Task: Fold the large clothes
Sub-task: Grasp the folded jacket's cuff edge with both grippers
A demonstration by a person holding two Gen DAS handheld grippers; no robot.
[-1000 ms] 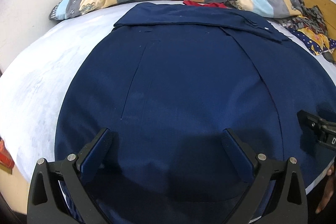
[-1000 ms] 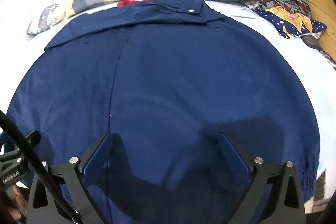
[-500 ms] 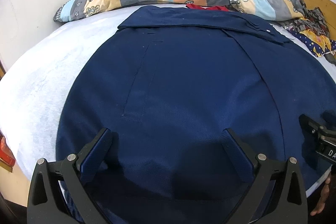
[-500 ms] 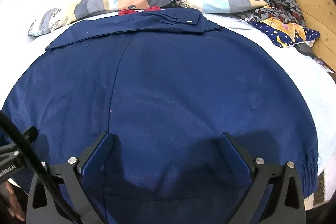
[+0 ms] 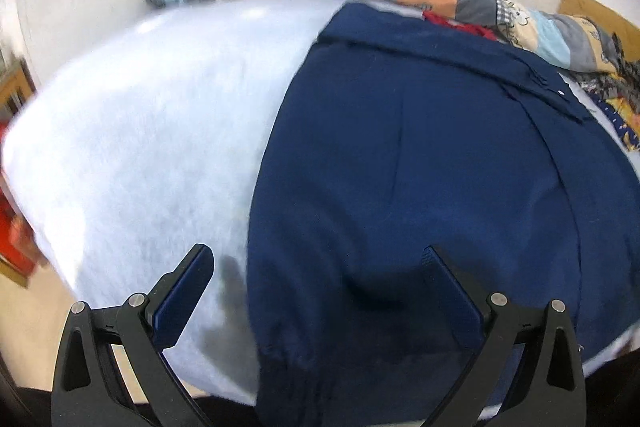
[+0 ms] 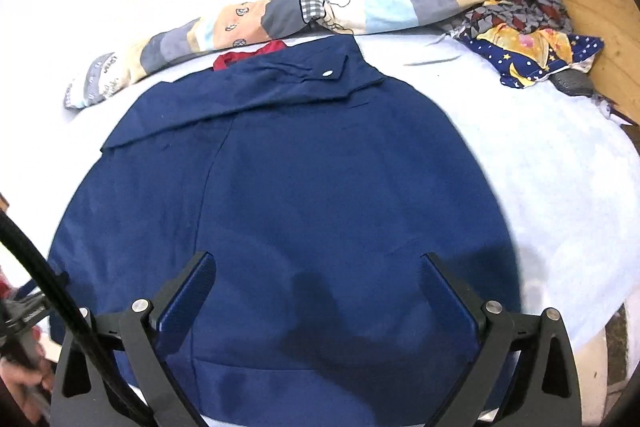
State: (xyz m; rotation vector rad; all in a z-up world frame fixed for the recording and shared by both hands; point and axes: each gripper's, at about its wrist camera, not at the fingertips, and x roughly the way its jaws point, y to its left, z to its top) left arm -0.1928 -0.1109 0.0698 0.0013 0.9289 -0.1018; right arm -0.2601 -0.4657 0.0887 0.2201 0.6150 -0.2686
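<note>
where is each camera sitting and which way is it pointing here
Left wrist: sits on the left gripper, facing forward over the navy garment and its left edge on the white bed; its own open fingers show.
Right wrist: sits on the right gripper, facing the garment's middle and right side; open fingers, a cable and a hand show.
Shared: garment, patchwork bolster, red cloth.

Navy garment (image 6: 320,187), spread flat on bed
</note>
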